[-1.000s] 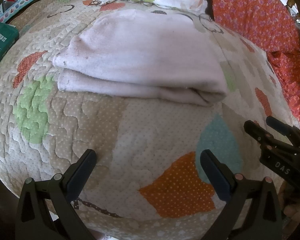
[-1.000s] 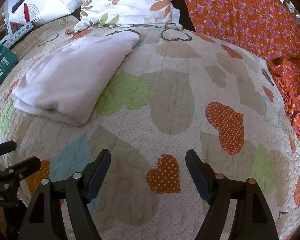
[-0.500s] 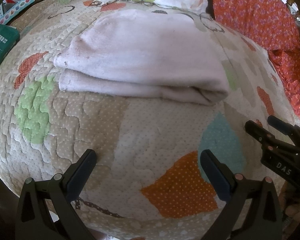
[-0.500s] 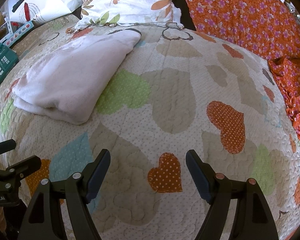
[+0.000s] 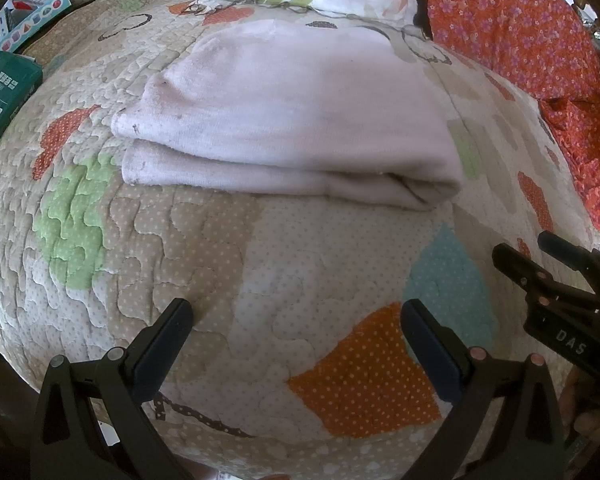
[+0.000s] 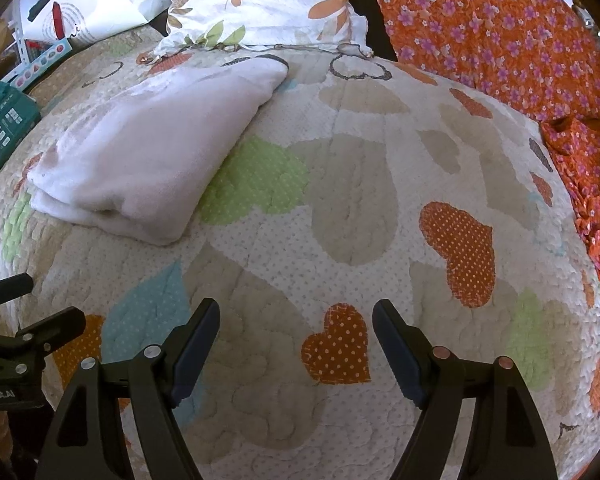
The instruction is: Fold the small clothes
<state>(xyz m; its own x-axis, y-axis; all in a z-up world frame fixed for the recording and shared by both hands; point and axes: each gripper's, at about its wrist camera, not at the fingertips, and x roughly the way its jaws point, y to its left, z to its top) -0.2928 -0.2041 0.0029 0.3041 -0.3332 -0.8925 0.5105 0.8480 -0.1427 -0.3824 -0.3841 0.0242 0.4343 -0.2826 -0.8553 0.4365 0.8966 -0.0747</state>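
Observation:
A pale pink garment (image 5: 292, 120) lies folded in layers on the heart-patterned quilt (image 5: 220, 272); it also shows in the right wrist view (image 6: 148, 160) at the left. My left gripper (image 5: 296, 320) is open and empty, hovering over the quilt in front of the garment, apart from it. My right gripper (image 6: 296, 320) is open and empty over bare quilt (image 6: 360, 200), to the right of the garment. Each gripper shows at the edge of the other's view: the right gripper (image 5: 548, 268) and the left gripper (image 6: 32, 300).
A floral pillow (image 6: 268, 0) lies behind the garment. An orange flowered cloth (image 6: 500, 32) covers the back right. A teal box (image 6: 0, 128) and white bags (image 6: 88, 0) sit at the left edge of the bed.
Both views shift very slightly; the garment sits a touch lower in the frames. Both grippers stay open and the garment lies unchanged.

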